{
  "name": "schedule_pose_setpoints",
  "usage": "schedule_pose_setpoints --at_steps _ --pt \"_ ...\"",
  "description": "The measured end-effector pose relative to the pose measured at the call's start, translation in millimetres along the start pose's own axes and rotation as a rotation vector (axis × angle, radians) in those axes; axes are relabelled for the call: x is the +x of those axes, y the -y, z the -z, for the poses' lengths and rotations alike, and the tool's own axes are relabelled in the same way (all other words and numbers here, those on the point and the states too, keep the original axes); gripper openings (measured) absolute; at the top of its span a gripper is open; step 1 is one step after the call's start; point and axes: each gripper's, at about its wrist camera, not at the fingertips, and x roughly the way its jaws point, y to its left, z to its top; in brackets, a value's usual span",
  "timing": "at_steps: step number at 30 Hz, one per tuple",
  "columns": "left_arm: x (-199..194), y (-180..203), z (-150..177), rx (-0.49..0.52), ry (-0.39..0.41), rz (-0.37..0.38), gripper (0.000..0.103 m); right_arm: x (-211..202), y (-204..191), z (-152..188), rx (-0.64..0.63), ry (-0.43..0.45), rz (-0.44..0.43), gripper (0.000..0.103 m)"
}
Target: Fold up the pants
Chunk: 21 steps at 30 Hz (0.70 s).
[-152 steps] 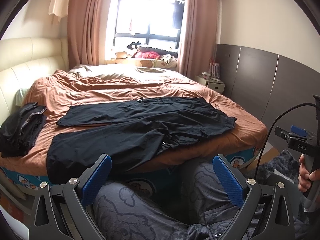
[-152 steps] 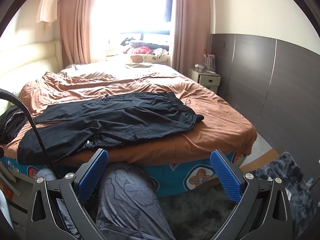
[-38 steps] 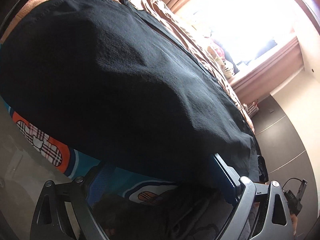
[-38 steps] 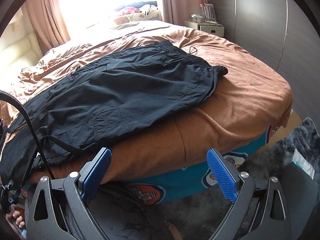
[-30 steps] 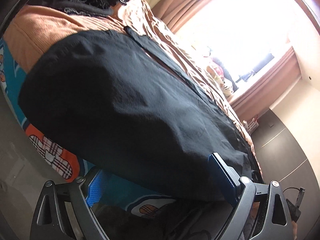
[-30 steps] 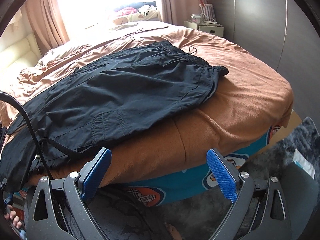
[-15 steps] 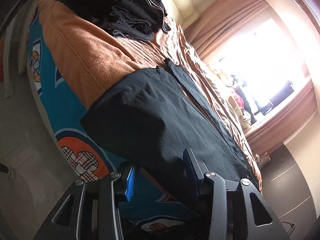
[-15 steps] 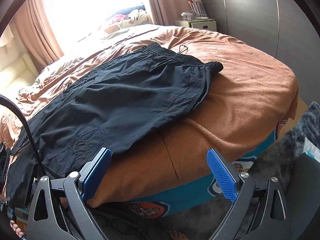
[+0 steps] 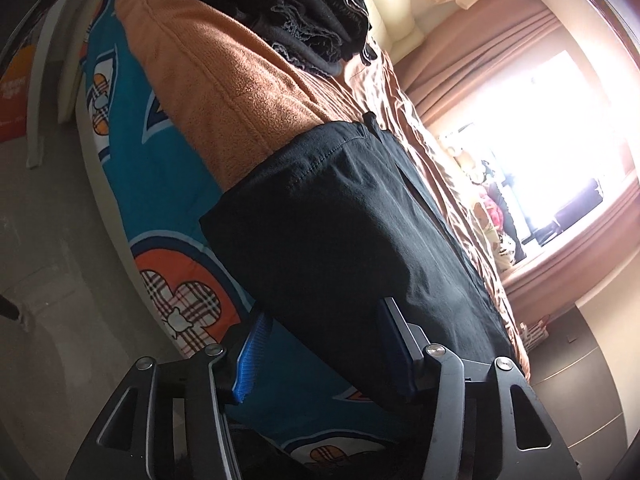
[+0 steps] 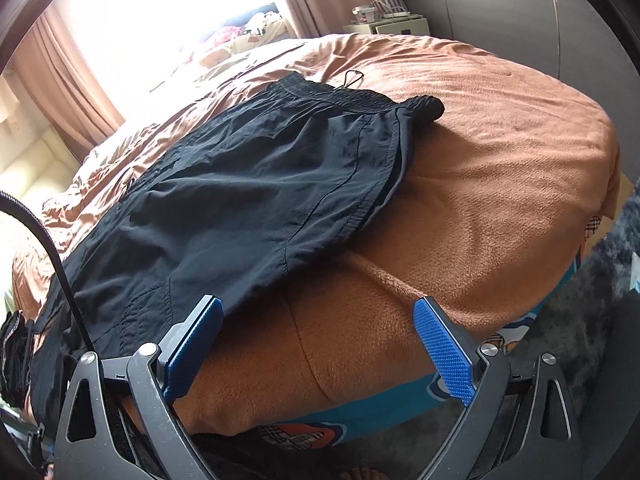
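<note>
Black pants (image 10: 260,184) lie spread on the brown blanket (image 10: 480,160), waistband toward the far right. In the left wrist view one pant leg (image 9: 340,220) hangs its hem over the bed's edge. My left gripper (image 9: 324,350) is at that hem with its jaws opening. The cloth lies between the blue pads (image 9: 252,356), which stand apart from each other and do not pinch it. My right gripper (image 10: 318,354) is open wide over the blanket at the bed's near edge. Its left fingertip is beside the pants' lower edge, and only blanket lies between the pads.
A pile of dark clothes (image 9: 320,12) sits on the bed beyond the hem. The teal printed sheet (image 9: 152,184) covers the mattress side. A black cable (image 10: 52,248) crosses the left of the right wrist view. A nightstand (image 10: 388,24) and dark rug (image 10: 600,300) flank the bed.
My left gripper slid along the leg to its hem end and its jaws narrowed from wide. My right gripper came closer and lower to the bed edge, still open.
</note>
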Motion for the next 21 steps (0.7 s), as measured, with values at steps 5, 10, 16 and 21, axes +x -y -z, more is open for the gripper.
schedule_pose_setpoints --at_steps 5,10,16,21 --pt "5 -8 -3 -0.051 0.018 0.045 0.069 10 12 -6 0.055 0.004 -0.042 0.097" --pt "-14 0 -8 -0.033 0.056 0.032 0.063 13 15 -11 0.076 0.020 -0.069 0.097" --pt "-42 7 -15 -0.037 0.099 0.005 0.037 16 22 -17 0.129 0.038 -0.126 0.097" --pt "-55 10 -17 -0.042 0.113 -0.028 0.015 20 30 -22 0.155 0.034 -0.170 0.089"
